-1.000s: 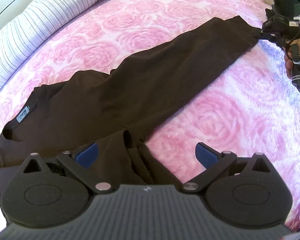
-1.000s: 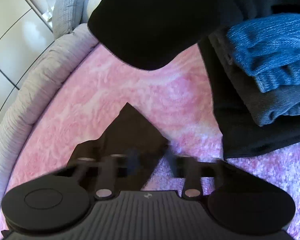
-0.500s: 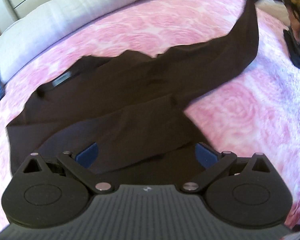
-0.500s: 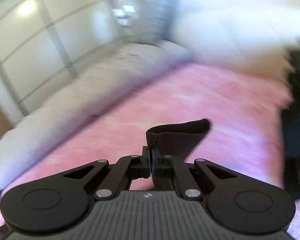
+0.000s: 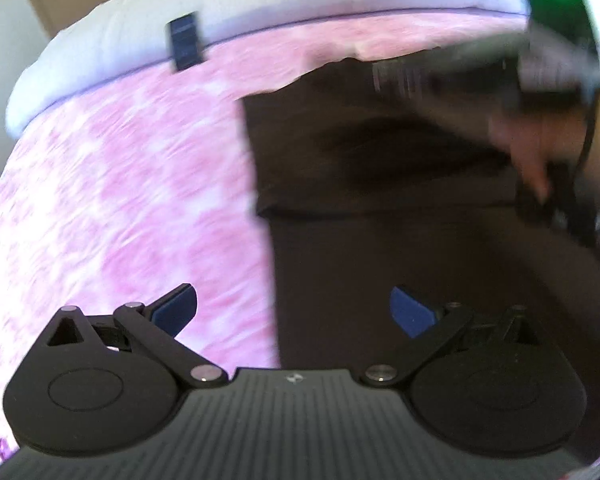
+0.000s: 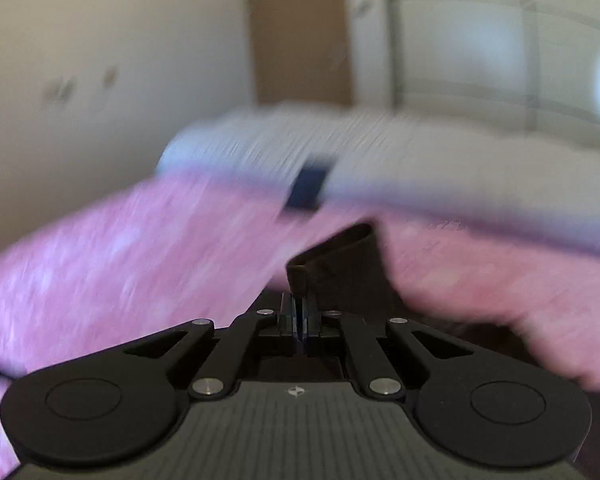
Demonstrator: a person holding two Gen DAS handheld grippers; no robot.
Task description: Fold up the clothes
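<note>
We are folding a dark brown garment [image 5: 380, 240] on the pink rose-patterned bed [image 5: 120, 200].
Our right hand-held gripper [image 6: 299, 312] is pinching its soft cuff; our left hand-held gripper [image 5: 292, 308] is hanging wide apart over the garment's edge, beside a ribbed white bolster [image 5: 300, 4].

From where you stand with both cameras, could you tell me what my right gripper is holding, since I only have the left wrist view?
Observer: The right gripper is shut on the end of a sleeve of the dark brown shirt.
Operator: Thank you. Is that sleeve lifted off the bed?
Observer: Yes, it stands up from the pads above the pink blanket.
Operator: What lies beyond it?
Observer: The bed's pale grey edge, then a cream wall with a wooden door frame.
</note>
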